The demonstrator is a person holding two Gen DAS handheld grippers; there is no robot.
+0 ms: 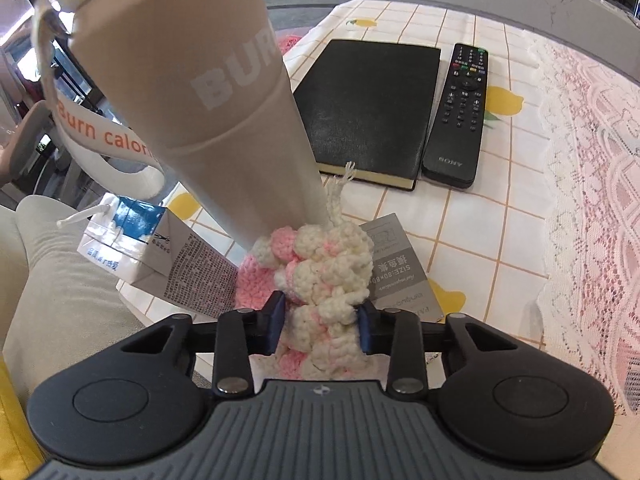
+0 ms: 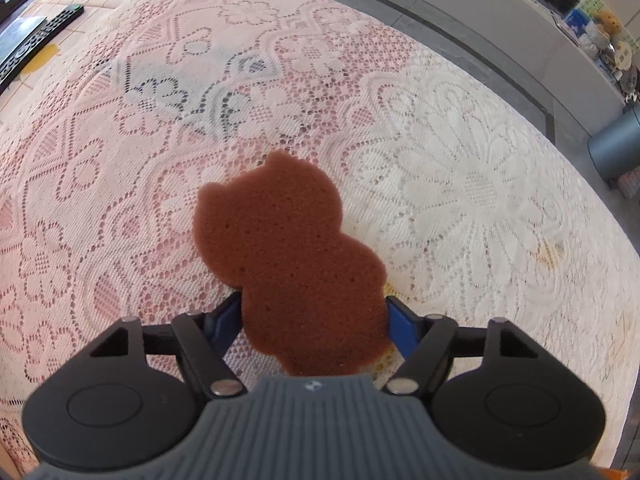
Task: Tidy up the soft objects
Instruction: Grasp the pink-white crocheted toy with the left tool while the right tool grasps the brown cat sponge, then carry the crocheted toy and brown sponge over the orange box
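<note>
Fingers of left gripper (image 1: 322,322) pinching pink-and-cream crochet piece (image 1: 320,276) at its middle, bunching it against beige bottle (image 1: 192,80). Right gripper (image 2: 314,320) clamping brown bear sponge (image 2: 292,264) by lower edges, hovering over lace cloth (image 2: 460,184), likely heading to grouping spot.

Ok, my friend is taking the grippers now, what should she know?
Left gripper: shut on the pink and white crochet piece, right beside the beige bottle and a milk carton.
Right gripper: shut on the brown bear sponge, over the lace cloth.
Nearby: black notebook and remote on the lemon tablecloth.
Done: both soft things gripped.
Left: set them down together; I can't see where they belong.
</note>
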